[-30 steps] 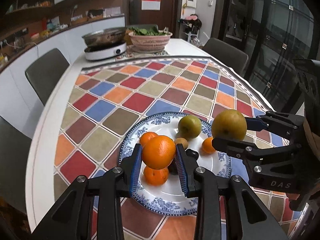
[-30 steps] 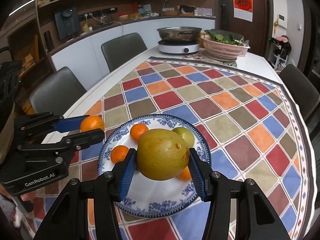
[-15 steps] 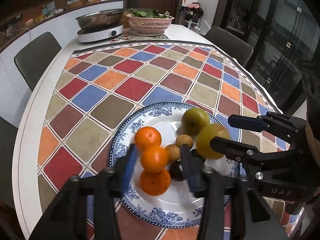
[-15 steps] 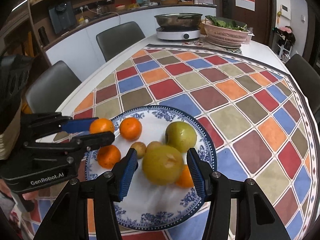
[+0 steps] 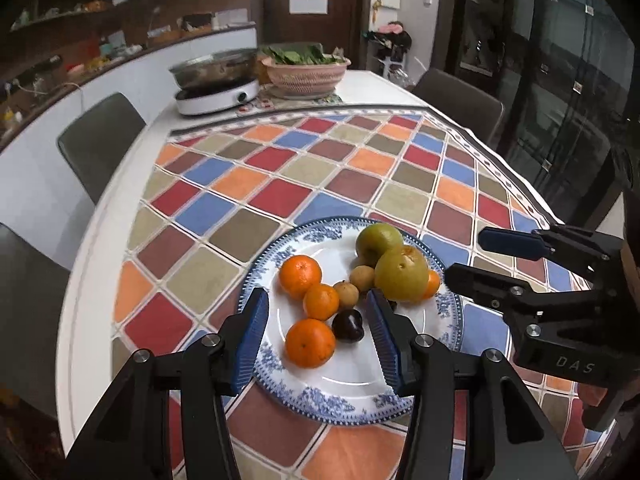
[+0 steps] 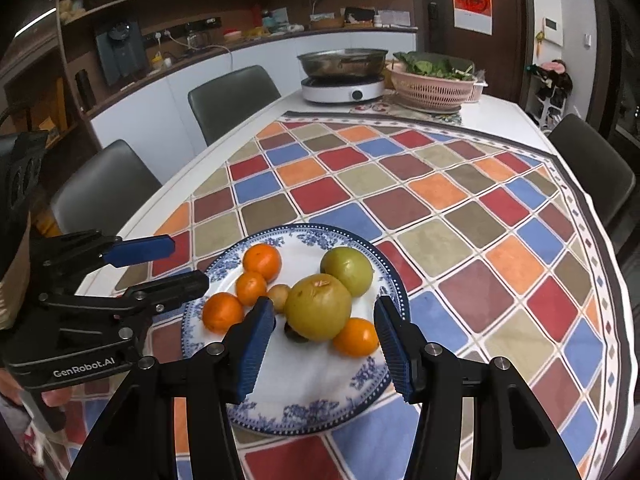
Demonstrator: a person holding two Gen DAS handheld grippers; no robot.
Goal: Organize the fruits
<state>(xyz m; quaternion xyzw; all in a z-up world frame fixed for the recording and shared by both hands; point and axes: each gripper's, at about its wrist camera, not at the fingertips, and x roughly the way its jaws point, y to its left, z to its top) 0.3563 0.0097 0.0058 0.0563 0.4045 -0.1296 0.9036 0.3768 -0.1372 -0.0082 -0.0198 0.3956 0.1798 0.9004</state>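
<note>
A blue-and-white plate [image 5: 344,404] [image 6: 304,412] rests on the checked tablecloth and holds all the fruit. Three oranges [image 5: 310,342] [image 6: 251,287] lie on its left side, beside a dark plum [image 5: 347,325] and two small brown fruits [image 5: 346,294]. A big yellow-green pear [image 5: 401,274] [image 6: 318,306] leans against a green fruit [image 5: 378,238] [image 6: 347,270], with one more orange [image 6: 355,336] at its side. My left gripper [image 5: 316,308] [image 6: 186,262] hovers open above the oranges and touches none. My right gripper [image 6: 324,312] [image 5: 466,255] is open too, its pads clear of the pear.
At the table's far end stand a steel pot on a white cooker [image 5: 216,80] [image 6: 344,76] and a pink basket of greens [image 5: 304,70] [image 6: 434,80]. Grey chairs [image 6: 232,98] line both sides. The white table edge [image 5: 80,312] runs close to the plate's left.
The left gripper let go of its orange and the right gripper its pear; both fruits now lie on the plate. Both grippers have drawn back and the left jaws have widened.
</note>
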